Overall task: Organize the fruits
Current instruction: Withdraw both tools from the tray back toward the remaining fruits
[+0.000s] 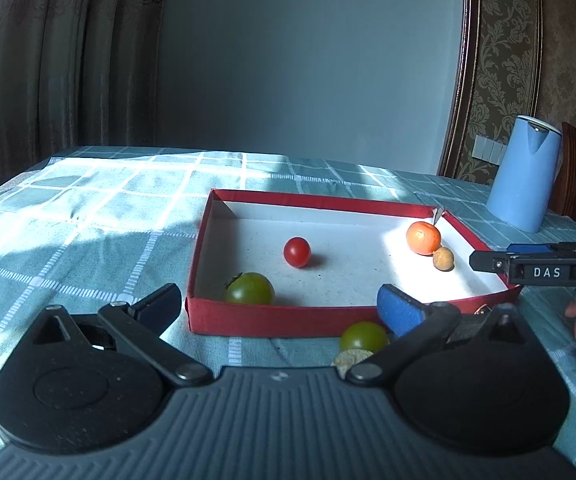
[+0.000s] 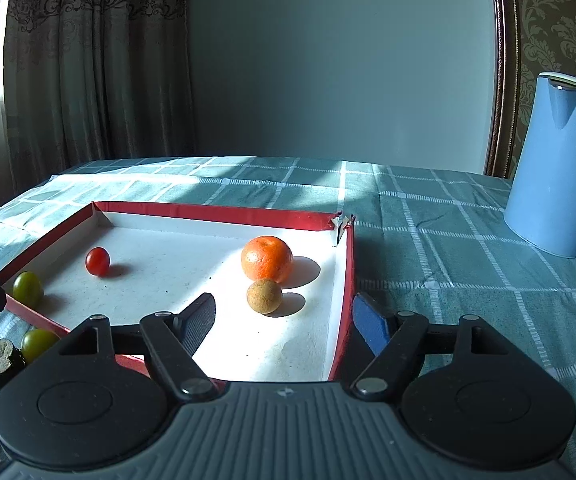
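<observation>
A shallow red box point(image 1: 272, 318) with a white floor sits on the checked tablecloth. Inside it lie a red cherry tomato point(image 1: 296, 252), a green tomato point(image 1: 250, 289), an orange point(image 1: 423, 237) and a small tan round fruit point(image 1: 443, 259). A second green tomato point(image 1: 363, 337) lies outside, at the box's near wall, with a small dark cylinder point(image 1: 351, 360) beside it. My left gripper point(image 1: 280, 304) is open and empty in front of the box. My right gripper point(image 2: 284, 316) is open and empty, straddling the box's right wall point(image 2: 345, 300). It also shows in the left wrist view point(image 1: 543, 266).
A tall blue jug point(image 2: 555, 168) stands on the table to the right of the box. A curtain hangs at the back left and a grey wall lies behind. The tablecloth point(image 2: 467, 260) stretches between box and jug.
</observation>
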